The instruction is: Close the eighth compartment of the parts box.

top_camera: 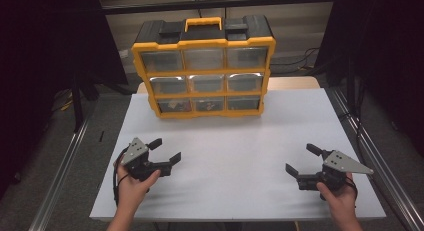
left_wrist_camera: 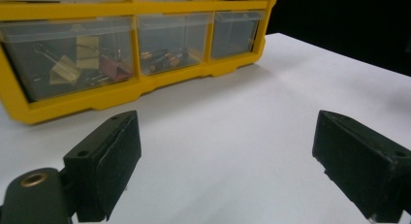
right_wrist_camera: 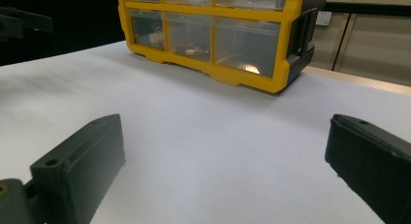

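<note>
We see the yellow drawer organizer (top_camera: 204,66) upright at the table's (top_camera: 240,161) far edge | nine clear drawers, black top, yellow handle | bottom-left drawer holds binder clips (left_wrist_camera: 82,64) | our left gripper (top_camera: 166,152) and right gripper (top_camera: 302,160) gape wide, holding nothing.

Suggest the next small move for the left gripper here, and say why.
Probably ease the left gripper forward toward the bottom-left clear drawer of the yellow plastic organiser box. Its jaws stand open and empty, it points at that drawer, and bare white tabletop lies between them.
</note>
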A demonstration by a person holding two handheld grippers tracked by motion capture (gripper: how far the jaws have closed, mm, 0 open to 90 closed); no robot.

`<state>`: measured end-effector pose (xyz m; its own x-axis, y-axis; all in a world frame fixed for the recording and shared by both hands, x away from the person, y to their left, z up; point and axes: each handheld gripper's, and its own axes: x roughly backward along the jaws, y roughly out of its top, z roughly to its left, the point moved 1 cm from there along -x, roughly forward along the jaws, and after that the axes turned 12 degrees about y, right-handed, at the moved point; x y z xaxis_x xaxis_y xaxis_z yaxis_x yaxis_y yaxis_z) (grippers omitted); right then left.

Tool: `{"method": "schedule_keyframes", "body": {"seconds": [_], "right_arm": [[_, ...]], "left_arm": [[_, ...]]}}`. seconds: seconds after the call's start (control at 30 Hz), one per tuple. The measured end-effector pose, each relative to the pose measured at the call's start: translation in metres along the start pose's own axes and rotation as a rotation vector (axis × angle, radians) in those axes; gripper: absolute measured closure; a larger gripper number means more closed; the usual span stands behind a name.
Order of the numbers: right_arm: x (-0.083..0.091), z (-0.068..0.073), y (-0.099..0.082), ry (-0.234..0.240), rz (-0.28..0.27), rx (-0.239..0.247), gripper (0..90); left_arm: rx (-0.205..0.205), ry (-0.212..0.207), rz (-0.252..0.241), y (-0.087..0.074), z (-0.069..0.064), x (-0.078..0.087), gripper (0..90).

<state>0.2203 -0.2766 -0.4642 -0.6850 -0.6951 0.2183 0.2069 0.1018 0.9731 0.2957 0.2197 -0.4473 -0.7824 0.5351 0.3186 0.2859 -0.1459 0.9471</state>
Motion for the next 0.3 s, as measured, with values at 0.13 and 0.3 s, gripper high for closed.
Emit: {"method": "schedule_keyframes", "body": {"seconds": [0.13,0.3], "right_arm": [[0.0,-0.002,-0.001,-0.008,0.006,0.003,0.1],[-0.001,-0.004,-0.002,-0.012,0.01,-0.001,0.0]], "left_arm": [[-0.004,0.014,-0.026,-0.007,0.008,0.017,10.7],[0.02,0.024,-0.025,-0.014,0.012,0.018,10.3]]}}
